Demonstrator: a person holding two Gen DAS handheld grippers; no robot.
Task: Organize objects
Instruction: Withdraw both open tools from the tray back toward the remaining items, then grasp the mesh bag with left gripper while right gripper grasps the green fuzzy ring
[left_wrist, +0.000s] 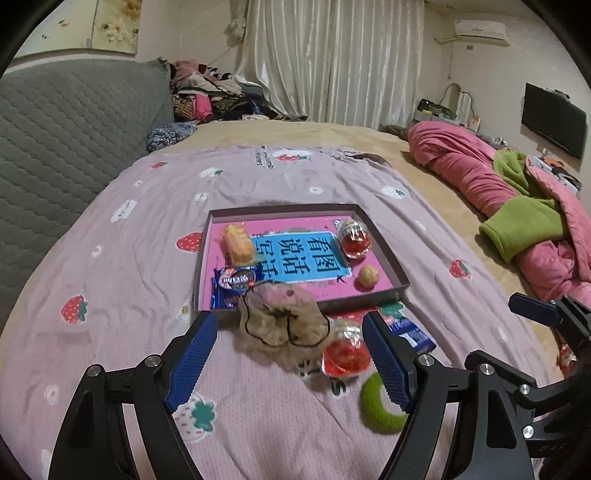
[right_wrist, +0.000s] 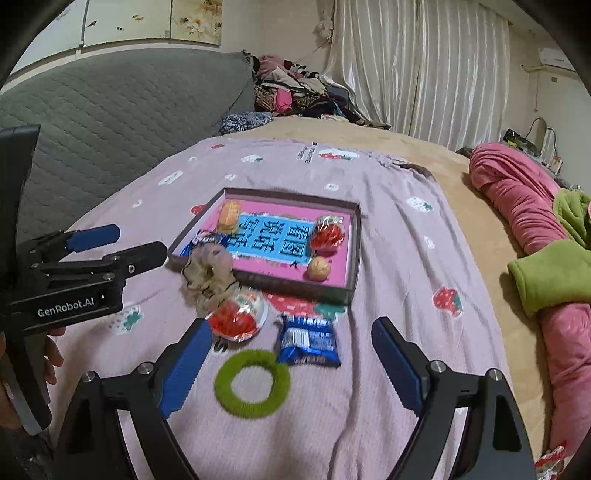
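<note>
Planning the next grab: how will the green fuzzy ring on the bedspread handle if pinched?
The green fuzzy ring looks soft, so probably squashes and weighs little. Lying flat, it shouldn't roll. Its fuzz likely grips rather than slips.

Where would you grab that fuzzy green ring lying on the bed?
Across one side of the green ring, coming down from above with one finger in the hole and one outside. It lies flat on the sheet, so its edge offers little from the side. The right gripper, open, is nearest.
</note>
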